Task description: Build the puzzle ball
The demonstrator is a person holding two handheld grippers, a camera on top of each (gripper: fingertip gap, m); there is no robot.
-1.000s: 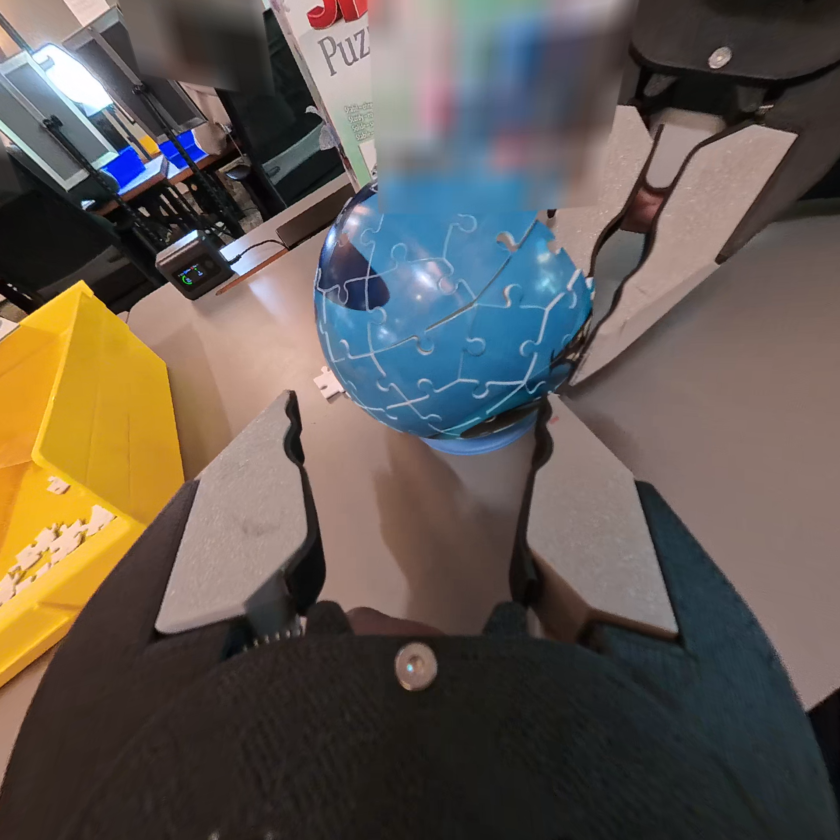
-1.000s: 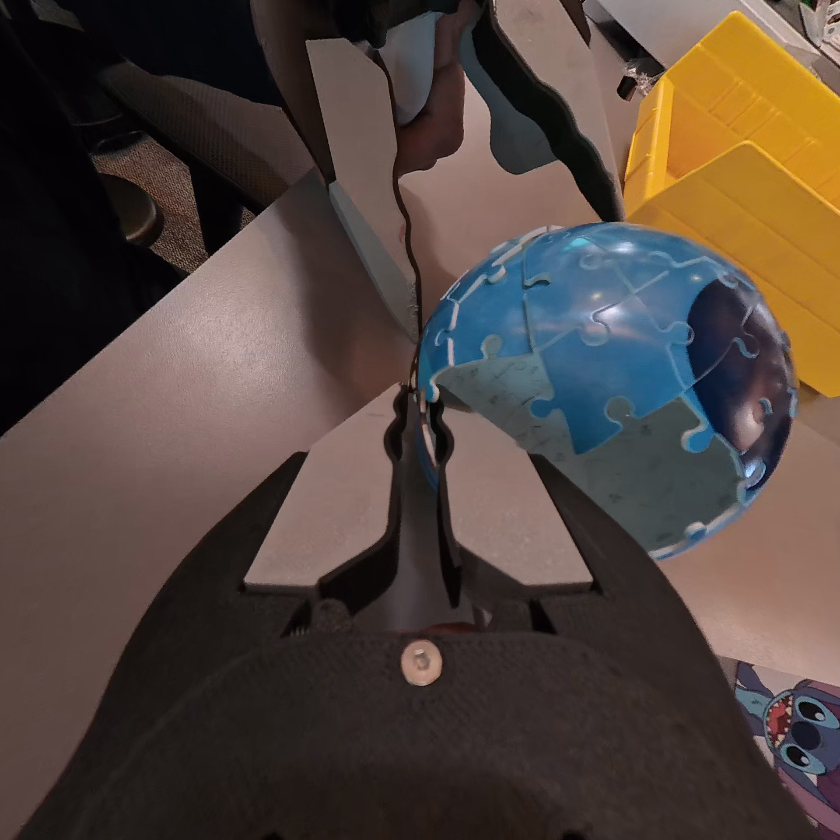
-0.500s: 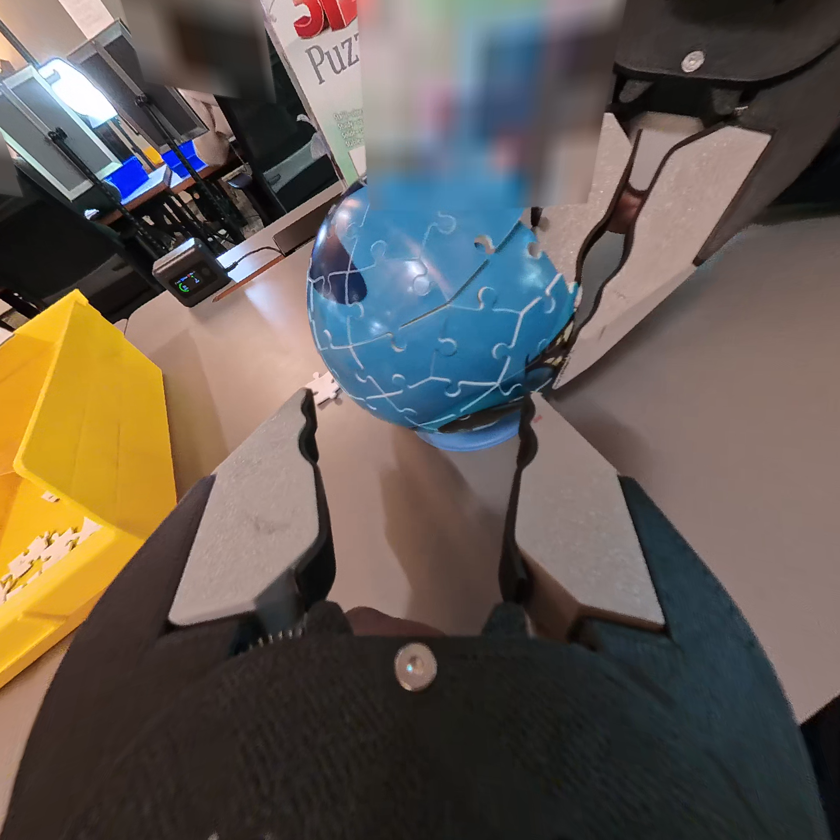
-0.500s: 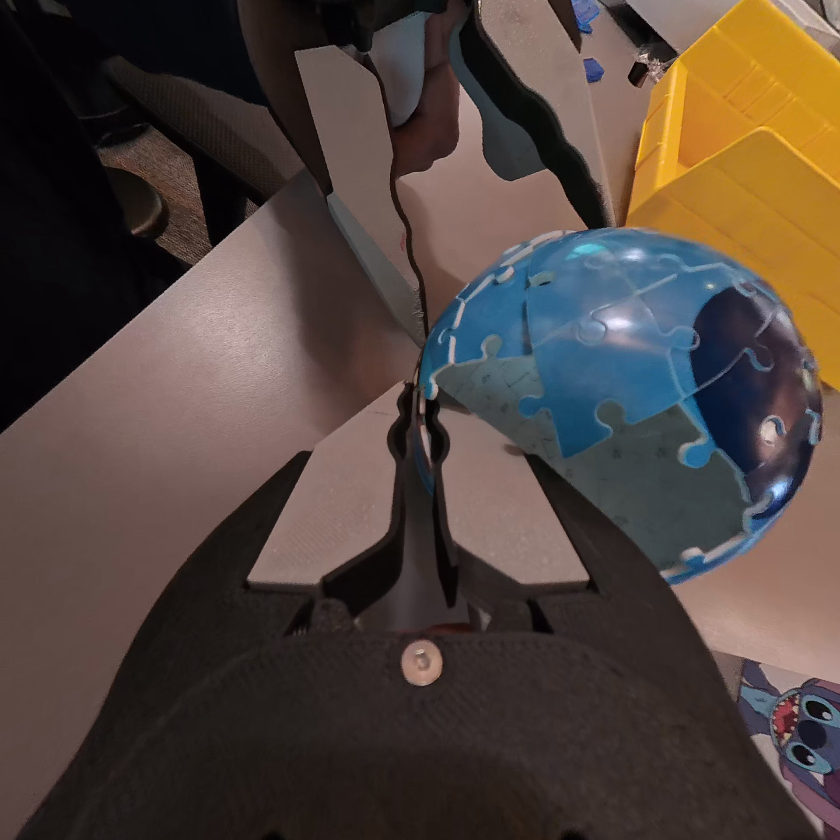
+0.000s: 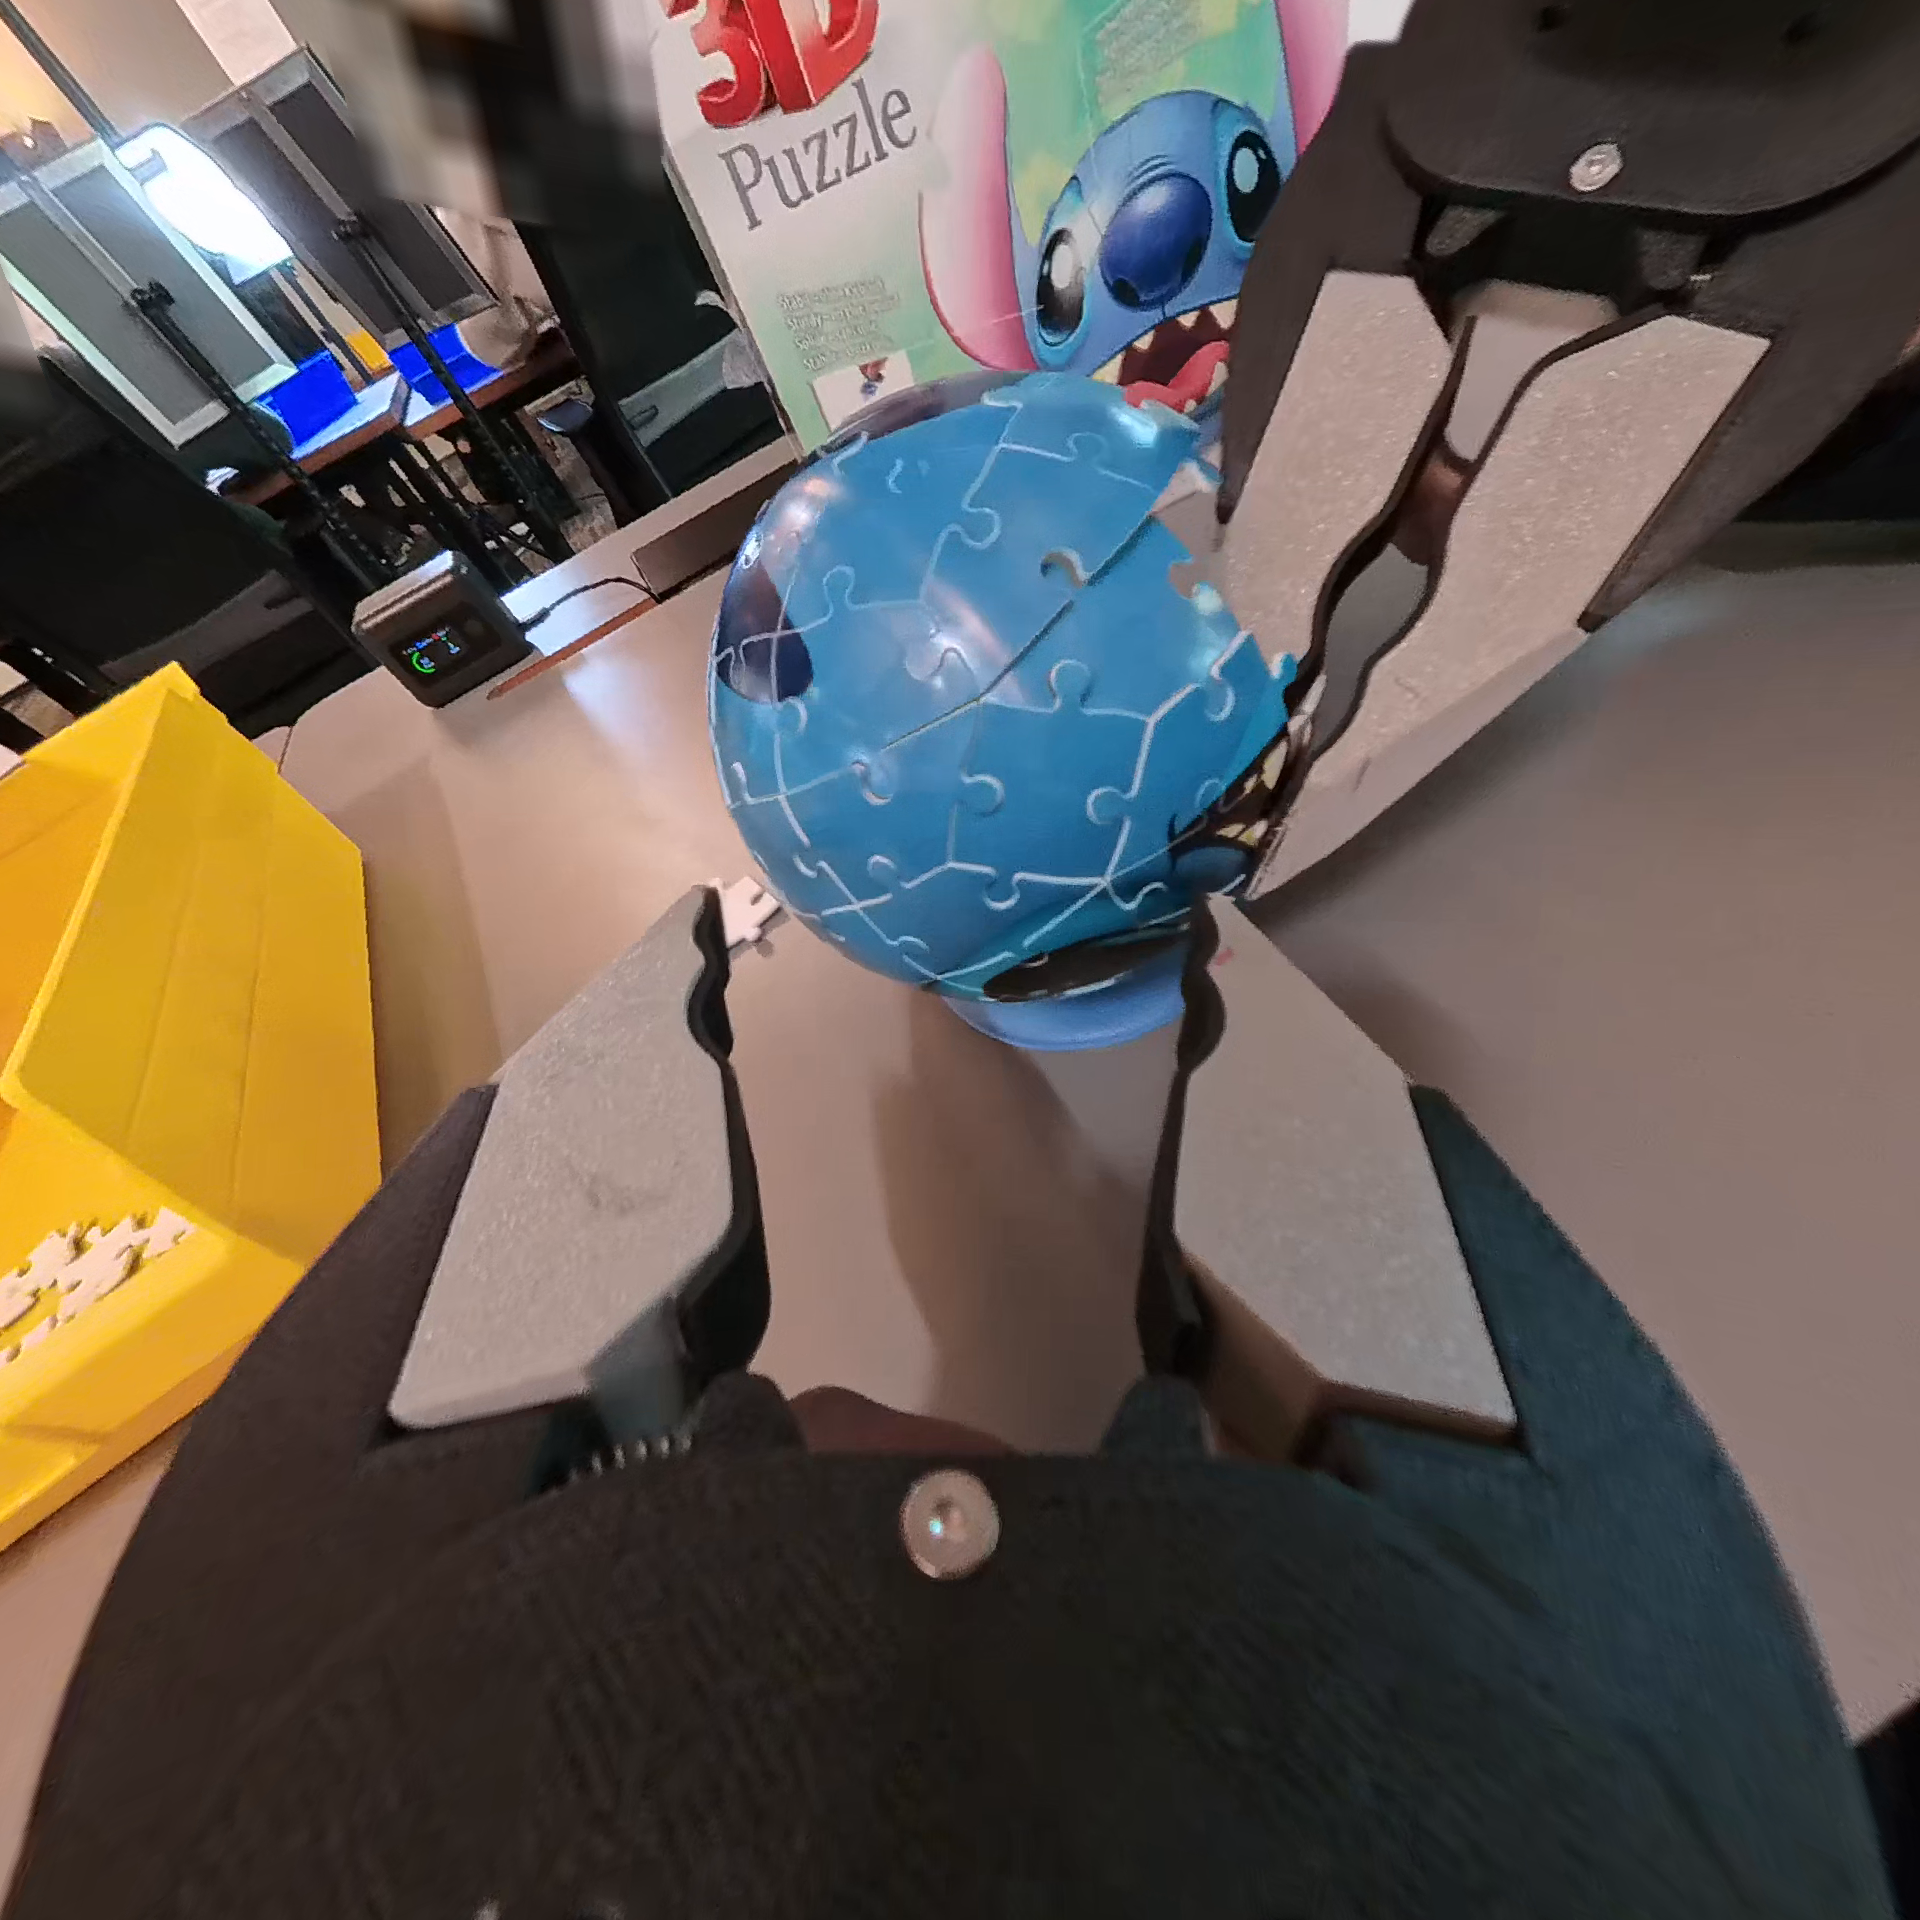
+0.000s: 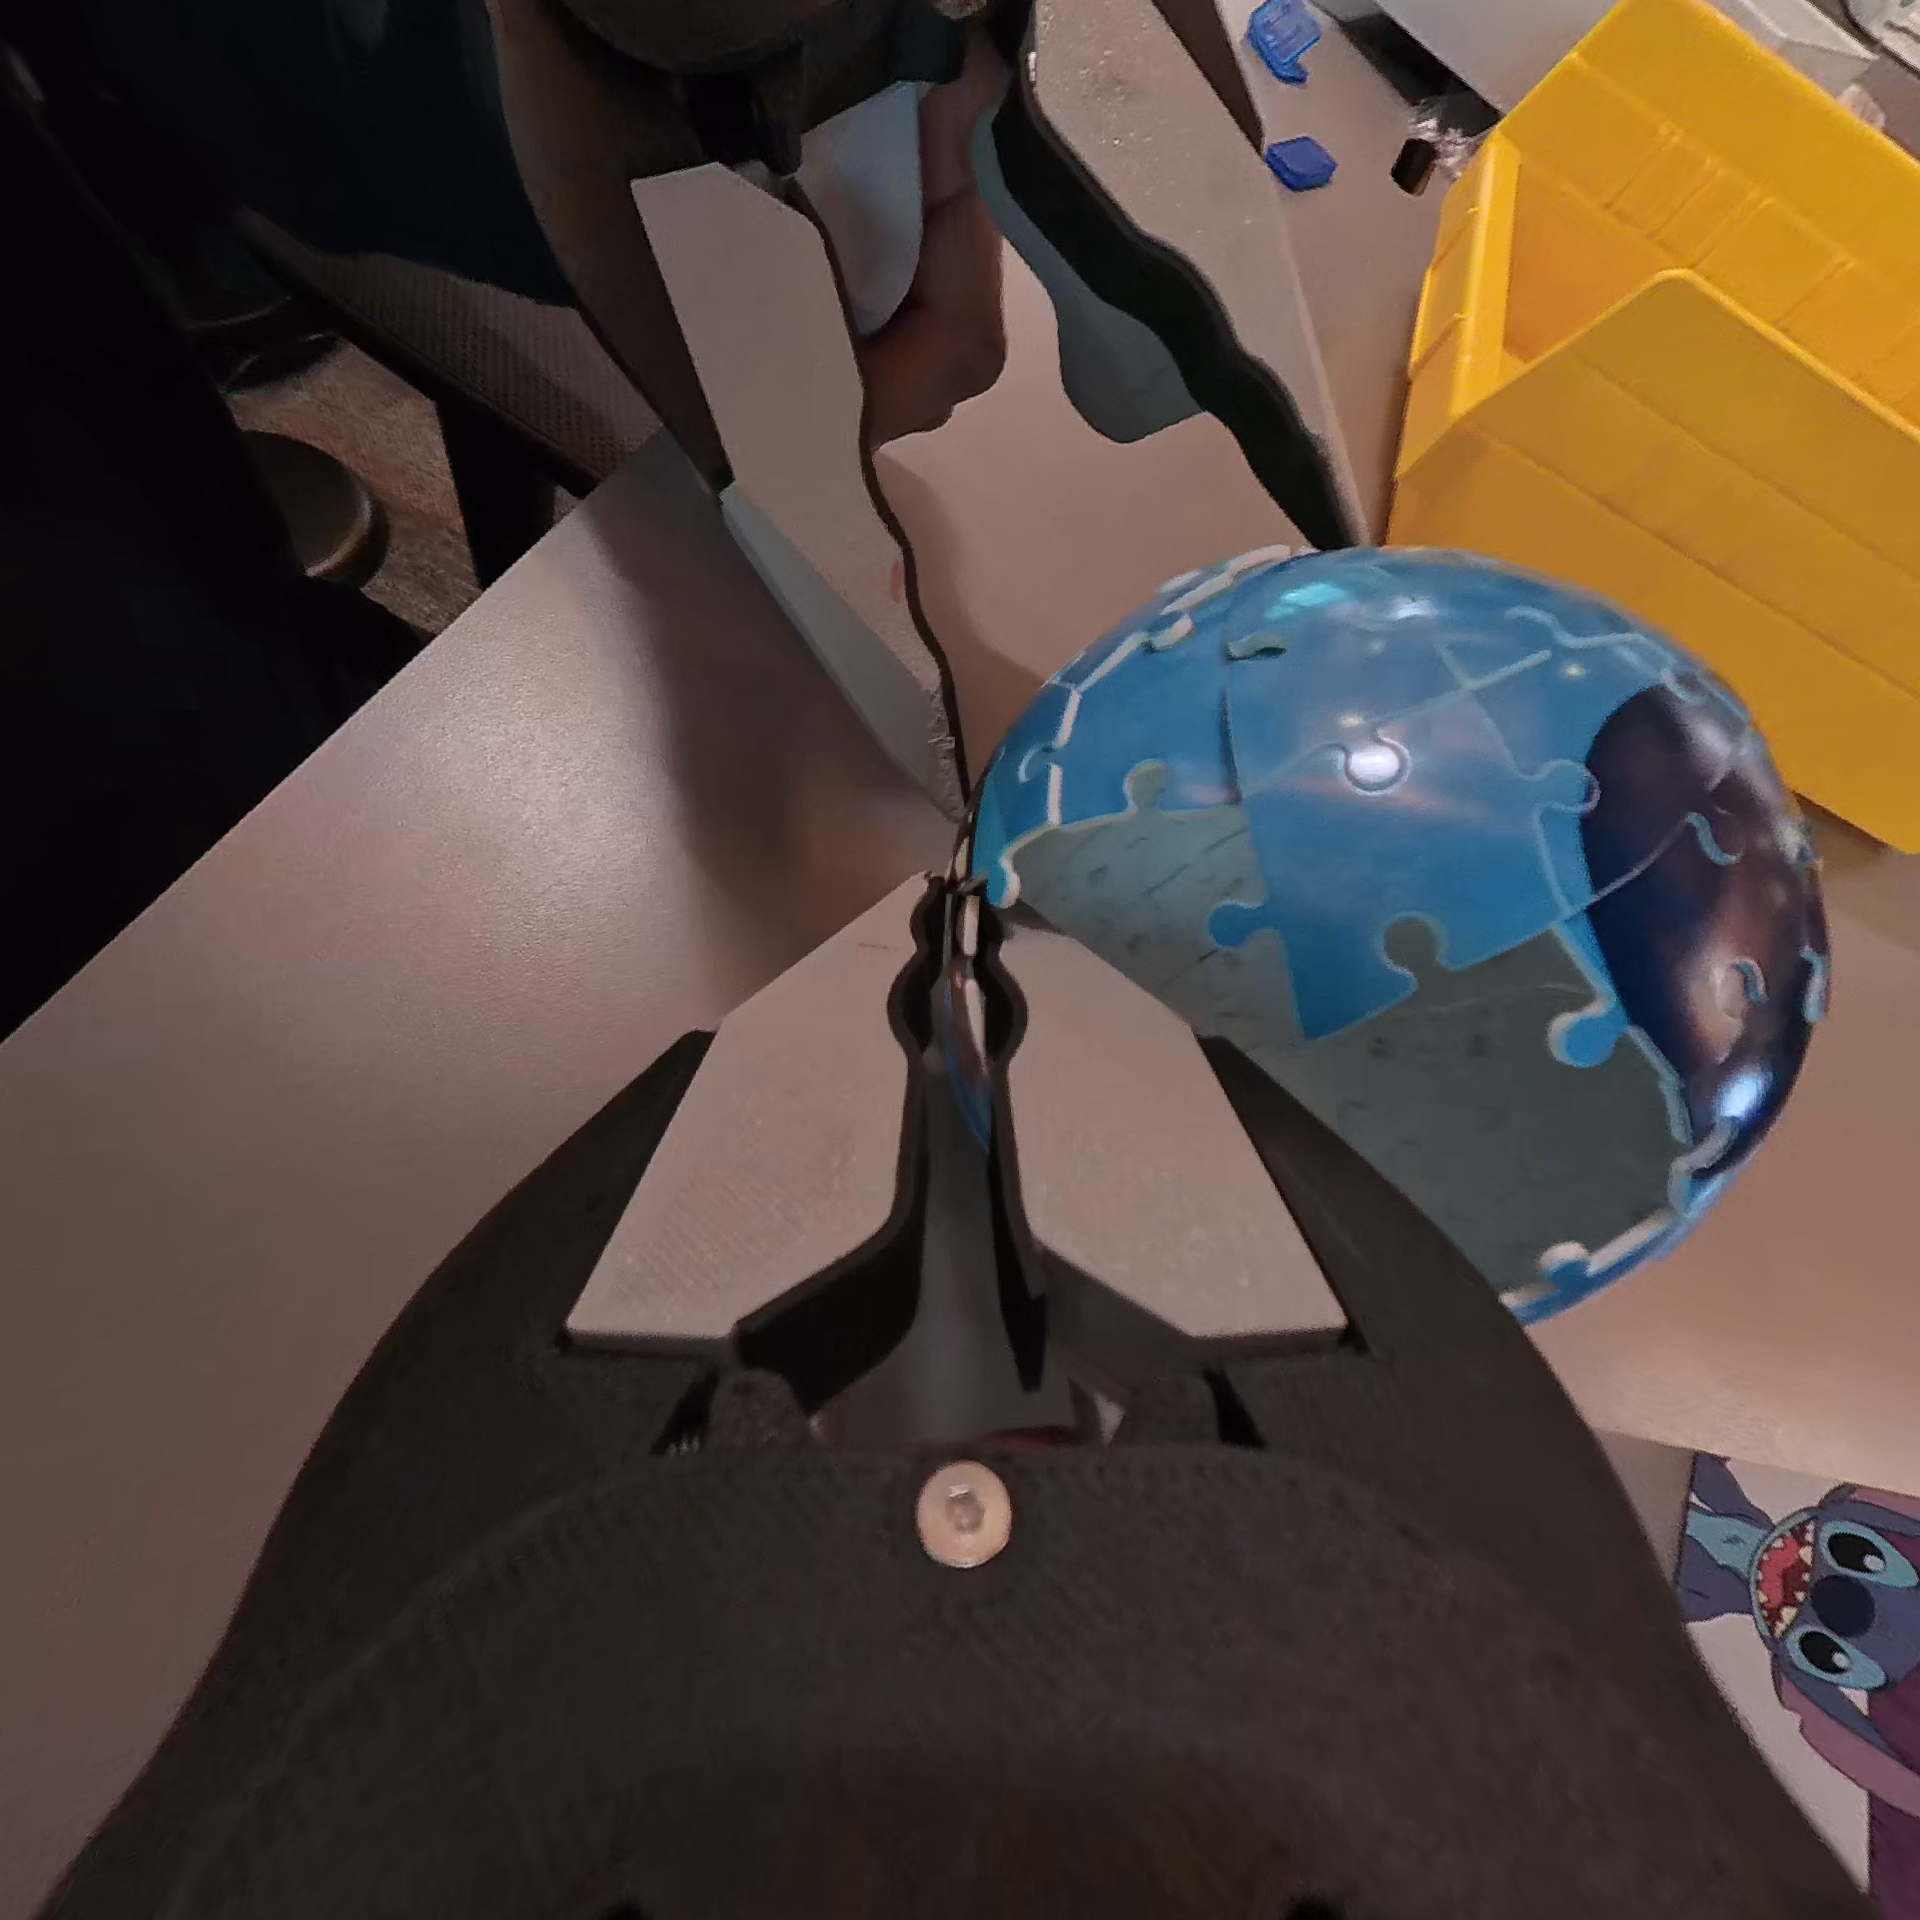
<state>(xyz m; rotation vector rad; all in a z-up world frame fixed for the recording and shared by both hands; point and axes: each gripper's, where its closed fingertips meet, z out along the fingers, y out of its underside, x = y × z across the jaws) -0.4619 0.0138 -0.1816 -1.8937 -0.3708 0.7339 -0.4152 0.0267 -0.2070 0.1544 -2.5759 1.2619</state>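
The blue puzzle ball [image 5: 987,707] is partly built and sits over a round blue stand [image 5: 1081,1013] on the grey table. An opening in its shell shows the pale inner side in the right wrist view [image 6: 1143,883]. My right gripper [image 6: 961,904] is shut on the shell's edge beside that opening; it also shows in the left wrist view [image 5: 1299,707]. My left gripper [image 5: 951,935] is open and empty just in front of the ball, with its right fingertip near the stand. It shows across the ball in the right wrist view [image 6: 1132,644].
A loose white piece [image 5: 743,909] lies by the ball's left side. A yellow bin [image 5: 187,987] with several white pieces stands on the left and shows in the right wrist view [image 6: 1662,416]. The puzzle box [image 5: 935,208] stands behind the ball. A small black device [image 5: 442,644] sits farther back. A printed sheet [image 6: 1808,1621] lies at the lower right.
The ball has shifted to the right and turned a little in the right wrist view, still held by the right gripper. The left jaws have narrowed slightly.
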